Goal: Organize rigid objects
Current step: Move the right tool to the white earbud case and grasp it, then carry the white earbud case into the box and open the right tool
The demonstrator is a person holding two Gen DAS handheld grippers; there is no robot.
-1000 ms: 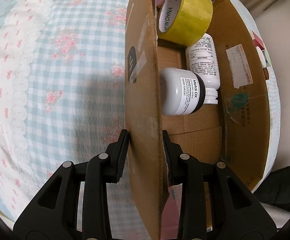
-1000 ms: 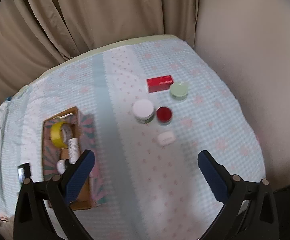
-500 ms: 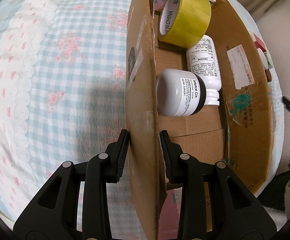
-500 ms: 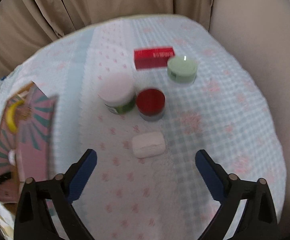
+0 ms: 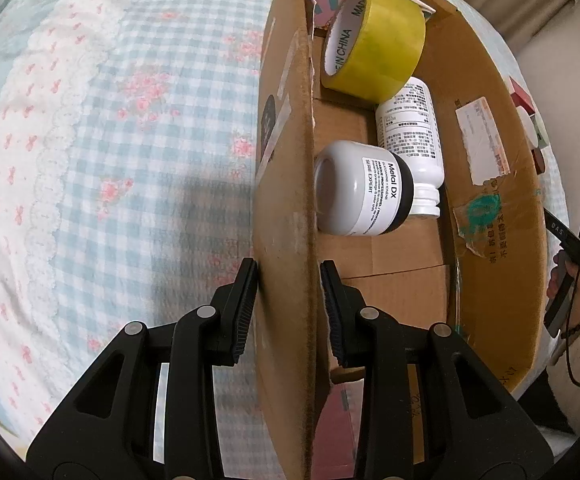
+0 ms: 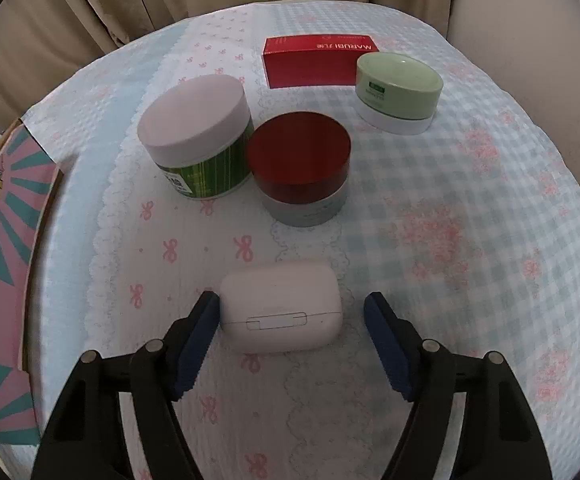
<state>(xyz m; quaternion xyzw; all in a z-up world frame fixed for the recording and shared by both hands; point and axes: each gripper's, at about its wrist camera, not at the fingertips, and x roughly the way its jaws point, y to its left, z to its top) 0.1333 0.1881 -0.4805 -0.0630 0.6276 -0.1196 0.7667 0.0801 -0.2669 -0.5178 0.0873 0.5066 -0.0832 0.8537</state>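
My left gripper point(image 5: 288, 312) is clamped on the rough corrugated wall of the cardboard box point(image 5: 286, 208), one ribbed black pad on each face. Inside the box lie a glossy yellow tape roll point(image 5: 373, 40), a white plastic bottle point(image 5: 409, 136) on its side and a squat grey jar point(image 5: 361, 190) with a black band, also tipped over. My right gripper point(image 6: 291, 344) stands open, its blue pads either side of a smooth, rounded white case point(image 6: 280, 310) on the quilted gingham cloth point(image 6: 469, 200); the left pad is just at the case's edge, the right one apart. Beyond it sit a red-lidded jar point(image 6: 299, 164) touching a green jar point(image 6: 196, 136) with a pale lid, a pale green tin point(image 6: 399, 86), and a flat red carton point(image 6: 313, 60).
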